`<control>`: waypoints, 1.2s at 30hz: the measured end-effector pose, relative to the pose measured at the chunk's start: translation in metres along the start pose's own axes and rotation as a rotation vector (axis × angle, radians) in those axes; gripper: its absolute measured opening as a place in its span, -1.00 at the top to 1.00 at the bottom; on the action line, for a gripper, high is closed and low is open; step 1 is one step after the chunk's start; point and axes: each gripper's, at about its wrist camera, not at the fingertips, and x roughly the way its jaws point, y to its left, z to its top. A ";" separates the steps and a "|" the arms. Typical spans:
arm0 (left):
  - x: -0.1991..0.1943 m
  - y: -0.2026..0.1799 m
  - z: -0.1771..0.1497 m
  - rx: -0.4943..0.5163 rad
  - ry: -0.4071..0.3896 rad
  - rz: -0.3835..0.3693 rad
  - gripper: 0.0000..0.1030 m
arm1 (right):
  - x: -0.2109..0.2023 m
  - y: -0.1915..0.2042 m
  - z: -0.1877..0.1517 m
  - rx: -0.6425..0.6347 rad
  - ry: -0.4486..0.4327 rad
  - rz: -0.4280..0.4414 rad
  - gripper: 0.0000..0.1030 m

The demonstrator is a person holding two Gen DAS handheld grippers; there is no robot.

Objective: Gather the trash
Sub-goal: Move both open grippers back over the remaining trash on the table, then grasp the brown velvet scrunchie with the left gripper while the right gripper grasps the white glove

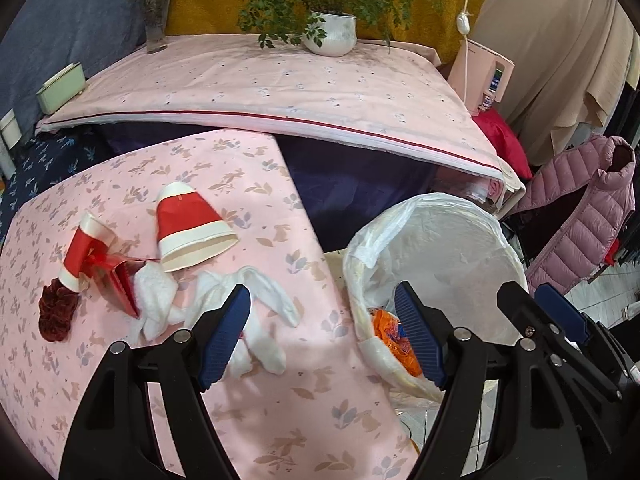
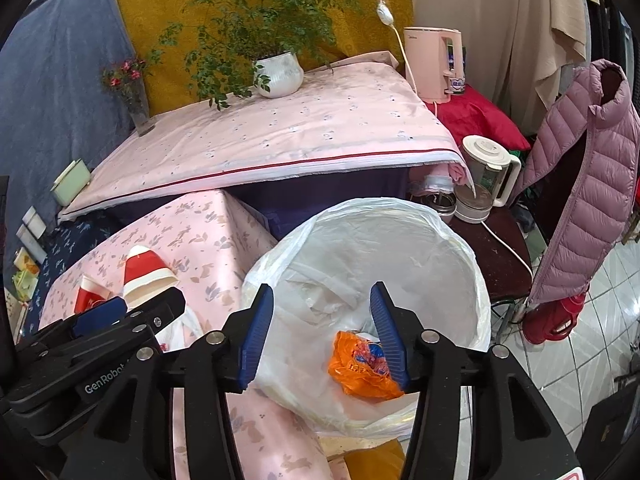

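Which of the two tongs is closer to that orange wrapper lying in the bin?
The right. The right tongs hang open over the bag-lined bin, directly above the orange wrapper. The left tongs are beside the bin, over the pink tablecloth.

The mouth of the lined trash bin gapes open beside the desk, with only an orange wrapper lying low inside. On the desk, tissues, two flattened cups and a dark red scrunchie crowd the left part; the near cloth is bare. A puffer jacket hangs close on the bin's right.
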 end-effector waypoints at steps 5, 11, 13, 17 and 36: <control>-0.006 0.023 -0.004 -0.039 -0.003 0.022 -0.38 | -0.004 0.022 -0.003 -0.038 0.001 0.018 0.03; -0.015 0.057 -0.013 -0.088 -0.009 0.058 -0.38 | -0.006 0.051 -0.011 -0.086 0.016 0.044 0.03; -0.017 0.071 -0.016 -0.110 -0.008 0.070 -0.38 | -0.006 0.060 -0.014 -0.104 0.020 0.052 0.03; -0.021 0.101 -0.023 -0.159 -0.009 0.100 -0.44 | -0.005 0.078 -0.022 -0.132 0.034 0.067 -0.05; -0.022 0.251 -0.059 -0.349 0.020 0.261 -0.65 | 0.039 0.153 -0.055 -0.224 0.150 0.120 -0.16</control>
